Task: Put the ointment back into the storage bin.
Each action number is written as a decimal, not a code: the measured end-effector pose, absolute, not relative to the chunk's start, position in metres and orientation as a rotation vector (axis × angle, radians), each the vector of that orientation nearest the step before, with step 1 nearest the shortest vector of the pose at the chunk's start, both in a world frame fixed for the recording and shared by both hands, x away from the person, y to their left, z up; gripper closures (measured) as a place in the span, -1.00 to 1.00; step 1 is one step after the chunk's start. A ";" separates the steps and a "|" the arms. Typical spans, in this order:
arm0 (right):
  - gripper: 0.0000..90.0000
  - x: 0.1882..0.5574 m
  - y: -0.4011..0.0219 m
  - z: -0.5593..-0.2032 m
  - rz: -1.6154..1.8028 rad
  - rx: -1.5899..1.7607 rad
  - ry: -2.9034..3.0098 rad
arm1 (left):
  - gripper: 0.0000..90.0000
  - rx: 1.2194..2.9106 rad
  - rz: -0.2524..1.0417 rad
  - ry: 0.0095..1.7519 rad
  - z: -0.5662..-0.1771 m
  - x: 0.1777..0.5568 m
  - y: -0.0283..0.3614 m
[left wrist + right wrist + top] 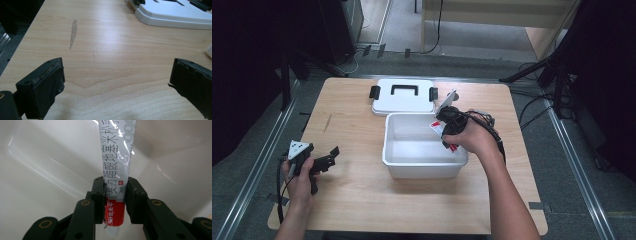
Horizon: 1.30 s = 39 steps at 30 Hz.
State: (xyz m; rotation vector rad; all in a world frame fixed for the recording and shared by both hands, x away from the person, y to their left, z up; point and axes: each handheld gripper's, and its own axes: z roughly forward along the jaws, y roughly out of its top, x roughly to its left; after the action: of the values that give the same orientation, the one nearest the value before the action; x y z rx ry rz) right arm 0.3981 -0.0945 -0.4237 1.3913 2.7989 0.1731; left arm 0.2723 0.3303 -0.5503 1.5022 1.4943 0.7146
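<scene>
Right gripper [115, 197] is clamped on the tube [116, 170] near its red end, tube hanging inside the bin [424, 167] at the right wall. Judging by that, the step is dropping it in: get lower first, lay the tube toward the bin floor, then release, so it doesn't bounce or catch the rim. Keep clear of the right wall. Right hand [472, 137] reaches over the bin's right edge, gripper pointing down into it. Left gripper [319, 162] rests on the table [362, 200] at front left, jaws wide apart and holding nothing. Lid [403, 96] lies behind the bin.
</scene>
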 end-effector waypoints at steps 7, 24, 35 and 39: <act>0.59 0.397 -0.084 -0.432 0.088 1.325 2.799 | -0.99 1.509 0.710 1.495 -0.550 0.272 0.330; 0.58 0.395 -0.076 -0.453 0.046 1.258 2.835 | -0.99 1.512 0.710 1.496 -0.550 0.272 0.330; 0.55 0.395 -0.075 -0.454 0.061 1.184 2.857 | -0.99 1.515 0.709 1.498 -0.550 0.272 0.330; 0.43 0.394 -0.076 -0.451 0.094 1.167 2.855 | -0.99 1.515 0.710 1.497 -0.550 0.272 0.329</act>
State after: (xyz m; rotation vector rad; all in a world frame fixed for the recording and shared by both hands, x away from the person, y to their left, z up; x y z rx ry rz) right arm 0.3945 -0.0761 -0.4513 1.1668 2.8546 0.0942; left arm 0.2723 0.3294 -0.5503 1.5148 1.4975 0.7095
